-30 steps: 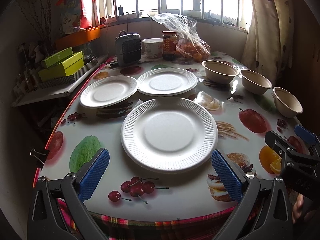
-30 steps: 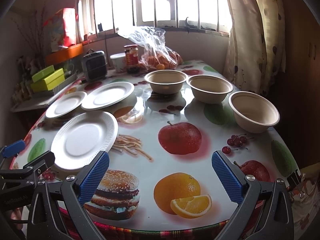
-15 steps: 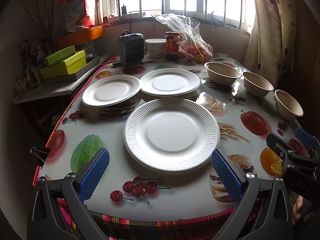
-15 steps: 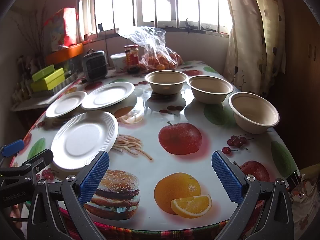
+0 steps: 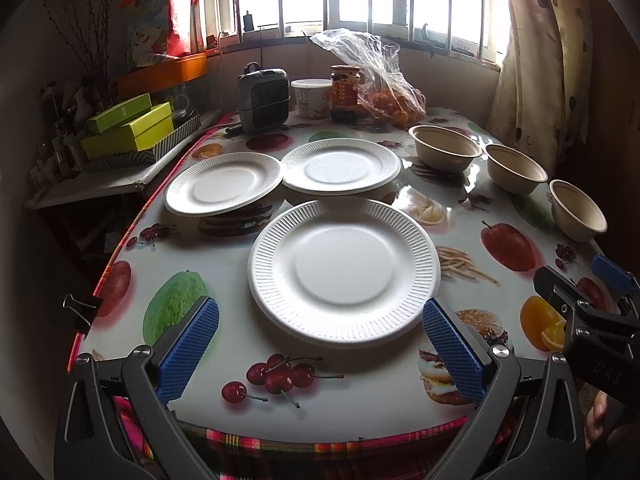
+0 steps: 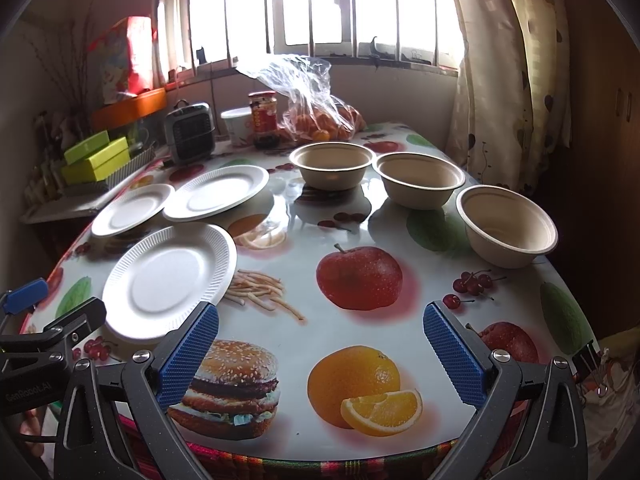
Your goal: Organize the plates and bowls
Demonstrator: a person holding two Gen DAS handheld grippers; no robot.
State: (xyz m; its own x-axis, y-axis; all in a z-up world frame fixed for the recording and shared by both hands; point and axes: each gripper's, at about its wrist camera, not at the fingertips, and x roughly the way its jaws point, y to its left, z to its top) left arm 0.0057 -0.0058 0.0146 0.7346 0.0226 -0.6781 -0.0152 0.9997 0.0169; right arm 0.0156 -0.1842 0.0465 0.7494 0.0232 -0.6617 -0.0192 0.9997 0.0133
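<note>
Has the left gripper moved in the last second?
Yes. The left gripper has crept forward and tilted up slightly: the near plate sits lower in its view.

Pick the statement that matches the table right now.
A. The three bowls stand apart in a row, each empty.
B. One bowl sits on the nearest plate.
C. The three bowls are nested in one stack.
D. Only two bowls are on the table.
A: the first bowl, second bowl and third bowl stand separately in a row on the table, all empty; the nearest plate carries nothing.
</note>
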